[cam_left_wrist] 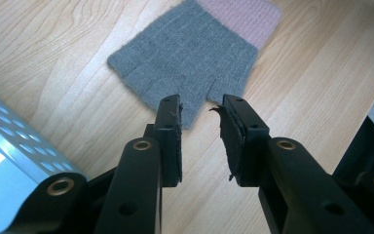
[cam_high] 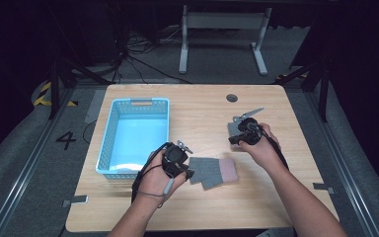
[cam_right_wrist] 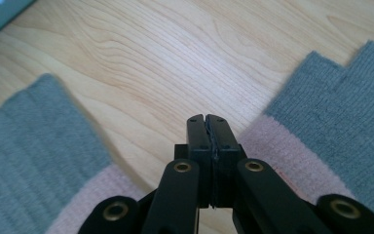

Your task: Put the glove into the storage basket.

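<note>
A grey knit glove with a pink cuff (cam_high: 212, 170) lies flat on the wooden table (cam_high: 202, 106) near the front. My left gripper (cam_high: 187, 173) sits at its left edge; in the left gripper view the jaws (cam_left_wrist: 202, 109) stand open just short of the glove (cam_left_wrist: 185, 58), nothing between the pads. A second grey glove (cam_high: 234, 128) lies farther back, partly hidden under my right gripper (cam_high: 237, 138). In the right gripper view the jaws (cam_right_wrist: 208, 122) are shut with nothing in them, above bare wood between one glove (cam_right_wrist: 29, 141) and another (cam_right_wrist: 341, 136).
A light blue perforated basket (cam_high: 107, 143) stands on the left half of the table, its corner showing in the left gripper view (cam_left_wrist: 9, 146). A round cable hole (cam_high: 232, 98) sits near the table's far edge. Another table's legs and cables lie beyond.
</note>
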The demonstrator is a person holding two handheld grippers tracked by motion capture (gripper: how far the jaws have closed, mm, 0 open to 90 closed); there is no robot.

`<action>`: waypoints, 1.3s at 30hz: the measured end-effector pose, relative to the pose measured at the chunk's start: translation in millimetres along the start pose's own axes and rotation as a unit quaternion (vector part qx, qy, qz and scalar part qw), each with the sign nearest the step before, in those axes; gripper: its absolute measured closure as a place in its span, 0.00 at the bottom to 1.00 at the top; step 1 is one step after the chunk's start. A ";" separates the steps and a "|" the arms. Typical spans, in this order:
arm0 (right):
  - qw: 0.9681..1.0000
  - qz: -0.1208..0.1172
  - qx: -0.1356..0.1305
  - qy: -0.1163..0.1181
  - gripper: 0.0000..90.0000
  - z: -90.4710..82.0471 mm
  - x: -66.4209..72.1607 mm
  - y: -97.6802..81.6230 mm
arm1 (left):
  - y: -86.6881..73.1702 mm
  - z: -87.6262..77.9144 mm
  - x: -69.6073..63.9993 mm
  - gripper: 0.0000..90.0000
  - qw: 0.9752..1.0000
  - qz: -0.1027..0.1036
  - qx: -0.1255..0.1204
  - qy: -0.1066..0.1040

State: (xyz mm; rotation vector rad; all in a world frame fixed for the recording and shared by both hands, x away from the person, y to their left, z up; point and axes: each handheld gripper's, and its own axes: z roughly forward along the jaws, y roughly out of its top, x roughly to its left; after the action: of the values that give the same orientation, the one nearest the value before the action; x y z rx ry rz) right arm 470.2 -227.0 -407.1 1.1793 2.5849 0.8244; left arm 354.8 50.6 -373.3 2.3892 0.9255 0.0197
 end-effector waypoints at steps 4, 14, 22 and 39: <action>1.000 0.006 0.013 -0.002 1.00 9.9 -3.7 0.5 | 0.0 0.0 0.4 0.78 1.000 -0.001 0.001 -0.001; 0.999 0.011 0.030 -0.002 1.00 23.6 -4.9 -3.6 | -0.2 -0.7 0.5 0.77 1.000 -0.003 0.000 -0.001; 0.999 0.012 0.037 -0.008 1.00 21.9 -7.3 -10.2 | 0.3 -0.6 -0.8 0.76 1.000 -0.001 0.003 -0.001; 0.999 0.037 0.035 -0.019 1.00 6.0 -24.9 -36.5 | 1.1 0.8 -1.7 0.75 1.000 0.003 0.007 0.000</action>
State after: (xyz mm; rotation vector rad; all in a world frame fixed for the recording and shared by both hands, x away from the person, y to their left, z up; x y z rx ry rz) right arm 465.7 -262.4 -433.8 1.3049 2.5730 0.7232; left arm 354.3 48.5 -373.1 2.4036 0.9217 0.0145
